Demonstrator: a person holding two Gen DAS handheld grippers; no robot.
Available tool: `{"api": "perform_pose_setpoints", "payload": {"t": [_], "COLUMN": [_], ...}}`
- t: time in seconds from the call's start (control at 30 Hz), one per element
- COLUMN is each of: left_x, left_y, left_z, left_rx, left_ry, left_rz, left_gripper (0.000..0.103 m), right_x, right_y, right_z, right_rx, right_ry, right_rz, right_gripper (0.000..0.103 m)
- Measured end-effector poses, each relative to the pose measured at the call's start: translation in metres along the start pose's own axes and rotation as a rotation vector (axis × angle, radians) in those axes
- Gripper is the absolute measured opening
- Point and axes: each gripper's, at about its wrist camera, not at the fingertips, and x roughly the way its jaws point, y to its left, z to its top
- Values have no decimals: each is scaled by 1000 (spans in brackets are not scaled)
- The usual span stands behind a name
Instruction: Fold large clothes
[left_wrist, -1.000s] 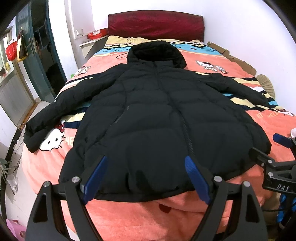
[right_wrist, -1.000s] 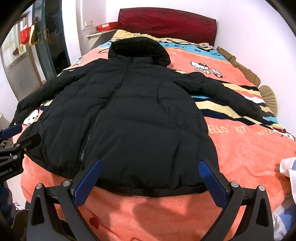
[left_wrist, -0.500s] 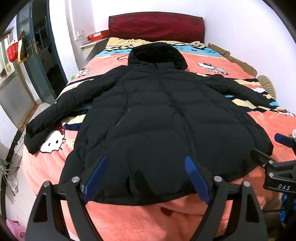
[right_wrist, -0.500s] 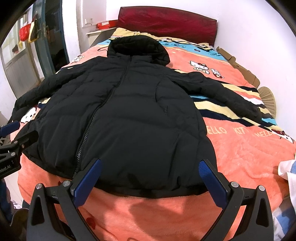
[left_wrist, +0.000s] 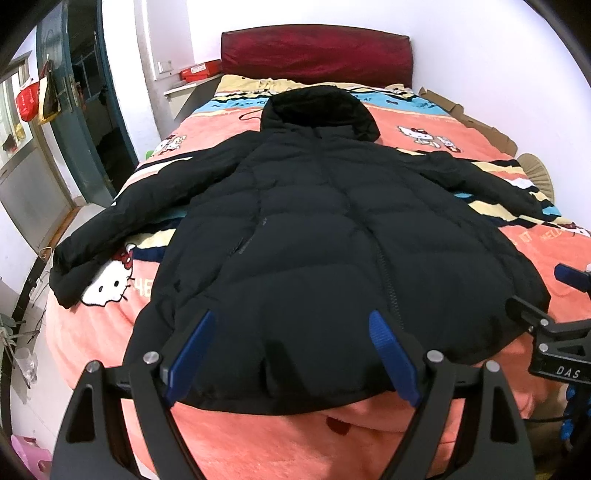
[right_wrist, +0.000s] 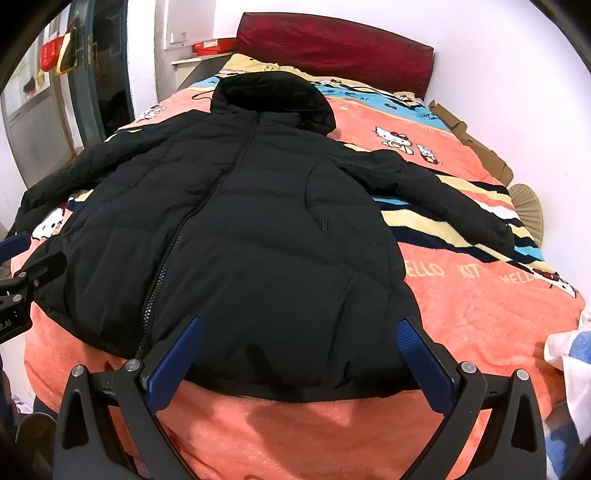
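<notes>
One bed (left_wrist: 436, 125) with a coral cartoon blanket (right_wrist: 480, 306) carries one black hooded jacket (left_wrist: 332, 240), spread flat, zipped, two sleeves out sideways. Two claws hover at its hem: left claw (left_wrist: 291, 354) wide and empty, right claw (right_wrist: 301, 363) wide and empty.

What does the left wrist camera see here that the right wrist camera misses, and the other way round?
Only the left view: the pink stool on the floor and the end of the jacket's left-side sleeve.

Only the right view: white cloth at the bed's edge.

Both: the black jacket spread flat on the bed, the headboard, and each view's own open gripper, left gripper and right gripper.
</notes>
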Motion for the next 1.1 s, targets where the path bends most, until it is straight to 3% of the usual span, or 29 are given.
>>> {"api": "perform_pose_setpoints", "payload": {"t": [0.27,0.5,0.87,1.1], "left_x": [6,5,17,32], "left_y": [6,15,33,43], "left_z": [3,19,65,104], "left_rx": [-2,-18,4,16], "left_ry": [26,-7,-3,-16], "left_rz": [11,31,75,83], "left_gripper": [85,85,85,85], "right_x": [5,8,19,48], "right_y": [-2,-8,-29,-73], "right_z": [4,18,54,88], "right_rx": [5,10,33,135], "right_ry": [4,-8,-38,-46], "right_rz": [9,1,-12,-6], "right_gripper": [102,102,102,102]}}
